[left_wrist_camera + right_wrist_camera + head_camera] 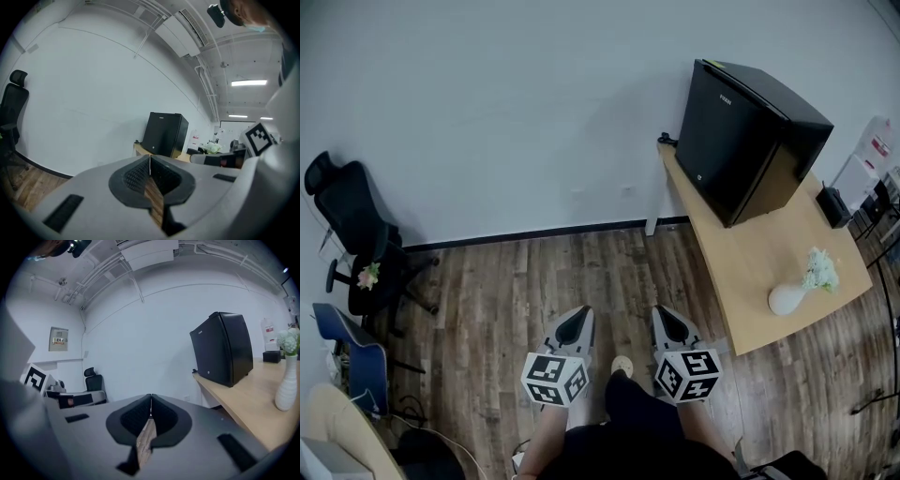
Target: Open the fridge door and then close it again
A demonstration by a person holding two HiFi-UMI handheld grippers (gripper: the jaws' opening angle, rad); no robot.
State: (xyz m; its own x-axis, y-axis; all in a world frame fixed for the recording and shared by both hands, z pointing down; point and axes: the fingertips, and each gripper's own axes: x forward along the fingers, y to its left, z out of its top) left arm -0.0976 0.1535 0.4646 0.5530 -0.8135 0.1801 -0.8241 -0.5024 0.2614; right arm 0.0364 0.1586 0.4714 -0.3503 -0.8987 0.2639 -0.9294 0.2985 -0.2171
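Wood-plank floor [534,291] and a white wall fill the head view, where one black fridge [750,141], its door flush and shut, stands on one pale table [750,281] with one white vase [792,298]. One black office chair [356,225] sits far left, and a blue seat [337,328] is cut off by the frame edge. Two grippers, left gripper [578,317] and right gripper [667,317], hang well apart from the table, hiding most of the person's legs. Left gripper view: jaws pressed together with nothing between, fridge small and distant, chair clipped at the edge. Right gripper view: jaws likewise together and empty, fridge ahead to the right, vase half cut off
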